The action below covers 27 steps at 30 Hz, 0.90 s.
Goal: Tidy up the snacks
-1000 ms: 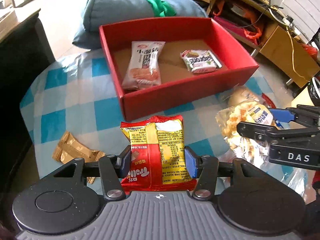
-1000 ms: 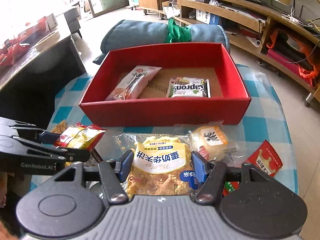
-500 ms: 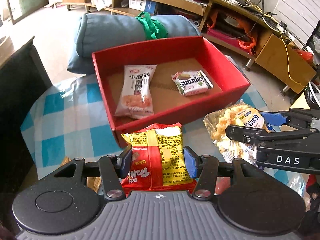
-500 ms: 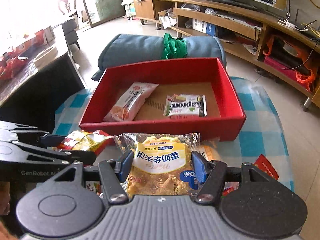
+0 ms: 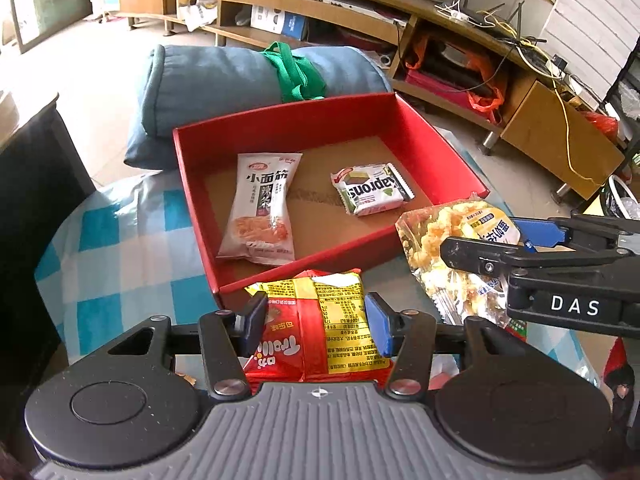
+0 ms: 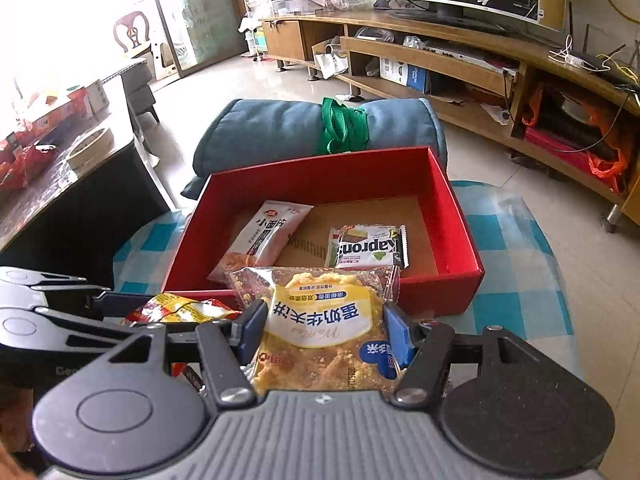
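My left gripper [image 5: 316, 320] is shut on a red and yellow snack packet [image 5: 316, 332], held above the near wall of the red box [image 5: 280, 120]. My right gripper [image 6: 322, 326] is shut on a clear bag of yellow rice crackers [image 6: 320, 320], also lifted near the box's front edge [image 6: 440, 292]. Inside the box lie a white noodle-snack pouch [image 5: 264, 208] and a small Kapron wafer pack [image 5: 372, 190]. Each gripper shows in the other's view: the right gripper [image 5: 500, 240] with its cracker bag [image 5: 448, 232], the left gripper [image 6: 120, 308] with its packet [image 6: 180, 308].
The box stands on a round table with a blue and white checked cloth [image 5: 120, 248]. A rolled blue cushion with a green strap [image 5: 248, 76] lies behind the box. A dark table [image 6: 60, 184] stands at the left, a long wooden TV cabinet [image 6: 460, 64] at the back.
Both grippers have risen with their packets and come closer to the red box. The box now fills less of the lower view, and more of the room behind shows.
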{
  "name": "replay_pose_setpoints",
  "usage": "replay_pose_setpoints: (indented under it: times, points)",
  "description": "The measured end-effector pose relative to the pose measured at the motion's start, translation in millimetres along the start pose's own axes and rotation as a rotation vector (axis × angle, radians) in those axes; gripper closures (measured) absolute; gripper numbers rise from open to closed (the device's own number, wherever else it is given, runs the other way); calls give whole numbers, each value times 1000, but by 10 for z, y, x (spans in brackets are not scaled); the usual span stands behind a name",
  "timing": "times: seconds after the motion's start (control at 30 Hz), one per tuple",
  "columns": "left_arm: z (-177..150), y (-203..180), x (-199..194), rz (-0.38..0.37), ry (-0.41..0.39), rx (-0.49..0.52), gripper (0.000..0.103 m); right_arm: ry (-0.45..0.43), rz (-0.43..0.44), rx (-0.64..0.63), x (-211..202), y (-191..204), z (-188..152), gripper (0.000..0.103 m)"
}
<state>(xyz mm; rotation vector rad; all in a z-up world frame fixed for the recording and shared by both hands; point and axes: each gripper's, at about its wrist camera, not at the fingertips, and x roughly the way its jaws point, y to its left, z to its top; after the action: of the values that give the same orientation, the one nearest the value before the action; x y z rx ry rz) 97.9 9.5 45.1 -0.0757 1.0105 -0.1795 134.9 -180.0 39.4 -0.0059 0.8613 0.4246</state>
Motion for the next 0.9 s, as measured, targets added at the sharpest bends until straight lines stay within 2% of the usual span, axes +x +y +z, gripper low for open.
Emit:
replay_pose_setpoints:
  times: [0.37,0.9]
  points:
    - [81,-7,-75,3,-39,-10,44,-22,-4,15,-57,-31,34,42]
    - [463,62,-30,54,-101,-27,44,-84,-21,25,18,-118,387,42]
